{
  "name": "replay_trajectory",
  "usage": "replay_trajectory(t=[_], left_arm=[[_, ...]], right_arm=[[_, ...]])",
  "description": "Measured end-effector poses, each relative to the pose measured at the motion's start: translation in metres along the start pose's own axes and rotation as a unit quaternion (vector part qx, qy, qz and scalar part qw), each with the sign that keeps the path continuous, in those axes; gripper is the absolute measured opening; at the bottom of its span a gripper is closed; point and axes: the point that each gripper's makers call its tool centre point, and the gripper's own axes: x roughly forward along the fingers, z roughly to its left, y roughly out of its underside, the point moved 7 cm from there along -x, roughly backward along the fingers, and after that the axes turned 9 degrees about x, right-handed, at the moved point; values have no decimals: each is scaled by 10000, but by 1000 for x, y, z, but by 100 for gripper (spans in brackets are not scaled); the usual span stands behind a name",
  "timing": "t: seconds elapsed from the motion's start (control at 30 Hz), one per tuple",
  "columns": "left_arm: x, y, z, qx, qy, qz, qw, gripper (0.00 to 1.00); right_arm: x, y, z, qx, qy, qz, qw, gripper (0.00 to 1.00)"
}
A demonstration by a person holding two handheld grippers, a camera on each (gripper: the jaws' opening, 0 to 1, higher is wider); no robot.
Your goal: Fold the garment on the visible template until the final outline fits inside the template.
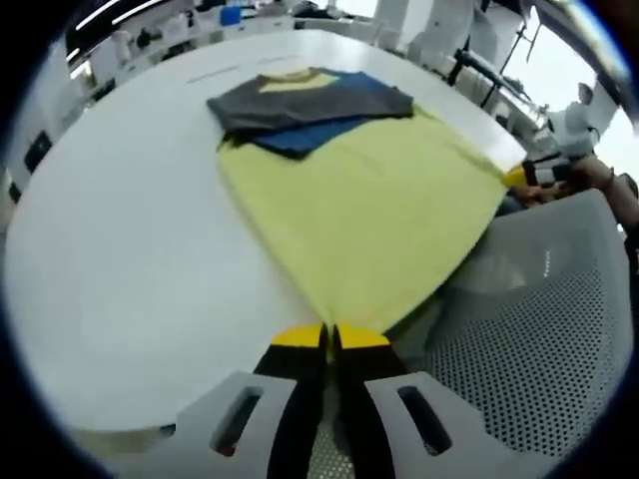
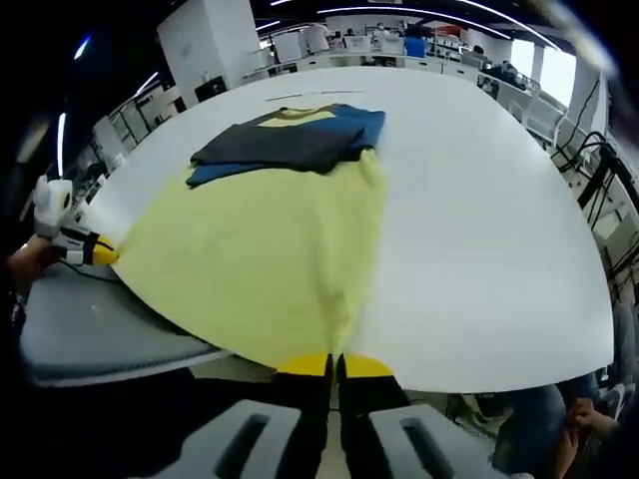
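Currently: both grippers, left (image 1: 330,337) and right (image 2: 334,364), are clamping the garment's (image 1: 359,205) hem corners off the table (image 1: 120,249) edge; next, folding it toward the collar.

we had both cameras low at the near edge of the white table (image 1: 120,299), each looking forward along its own jaws and across the top toward the far side of the room. the left gripper view sat close over one hem corner of the yellow garment (image 1: 359,210), facing up and a bit right. the right gripper view sat at the other hem corner, facing up and a bit left. both shared the garment (image 2: 260,249), and each caught the other gripper off to the side.
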Motion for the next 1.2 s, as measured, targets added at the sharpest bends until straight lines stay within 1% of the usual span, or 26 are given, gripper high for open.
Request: replay_trajectory(t=[0.2,0.27,0.43,0.6,0.7,0.83,0.93,1.03,1.2], left_arm=[[-12,3,-5,-170,35,-142,9997,0],[-17,4,-6,-277,54,-184,9994,0],[-27,2,-9,-260,59,-257,9993,0],[-35,4,-11,-278,69,-248,9993,0],[-39,4,-12,-260,59,-280,9993,0],[-46,4,-14,-312,110,-322,9989,0],[-51,2,-15,-339,92,-361,9987,0],[-59,-3,-14,-376,63,-442,9983,0],[-69,-20,-7,-455,3,-631,9970,0]], right_arm=[[-11,4,3,12,6,-34,10000,0],[-14,6,4,16,25,12,10000,0],[-23,7,9,-49,54,42,10000,0],[-32,7,14,-134,89,87,9998,0],[-37,6,15,-137,89,47,9999,0],[-48,2,17,-198,152,-91,9996,0],[-53,-1,18,-161,149,-200,9996,0],[-58,-6,20,-165,136,-300,9993,0],[-68,-28,20,-271,126,-608,9977,0]])
